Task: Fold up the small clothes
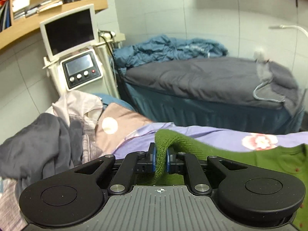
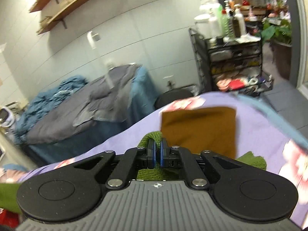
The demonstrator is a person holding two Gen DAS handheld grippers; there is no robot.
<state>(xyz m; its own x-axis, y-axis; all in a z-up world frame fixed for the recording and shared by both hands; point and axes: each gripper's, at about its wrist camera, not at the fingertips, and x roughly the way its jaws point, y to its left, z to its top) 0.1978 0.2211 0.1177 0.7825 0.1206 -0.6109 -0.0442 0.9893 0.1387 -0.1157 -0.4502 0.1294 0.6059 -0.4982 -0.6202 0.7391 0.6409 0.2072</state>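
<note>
We see green knit garment [image 1: 192, 146] on lilac bedsheet [image 1: 221, 136] printed with pink-white flowers. Brown folded cloth [image 2: 200, 130] near sheet's far edge. We note dark grey garment [image 1: 38, 144] and pale pink-lilac striped clothes [image 1: 77, 104] toward left edge. Both tongs black with blue pads [image 1: 154, 159]. Second bed [image 1: 192, 79]: grey cover, teal skirt, blue crumpled blanket [image 1: 169, 48].

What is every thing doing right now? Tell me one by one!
left gripper: jaws shut on a bunched edge of the green sweater.
right gripper: jaws shut on another part.
green sweater: gripped in two places, not yet folded.
brown cloth: folded, lying flat.
grey clothes: crumpled heap.
big screen: dark.
</note>
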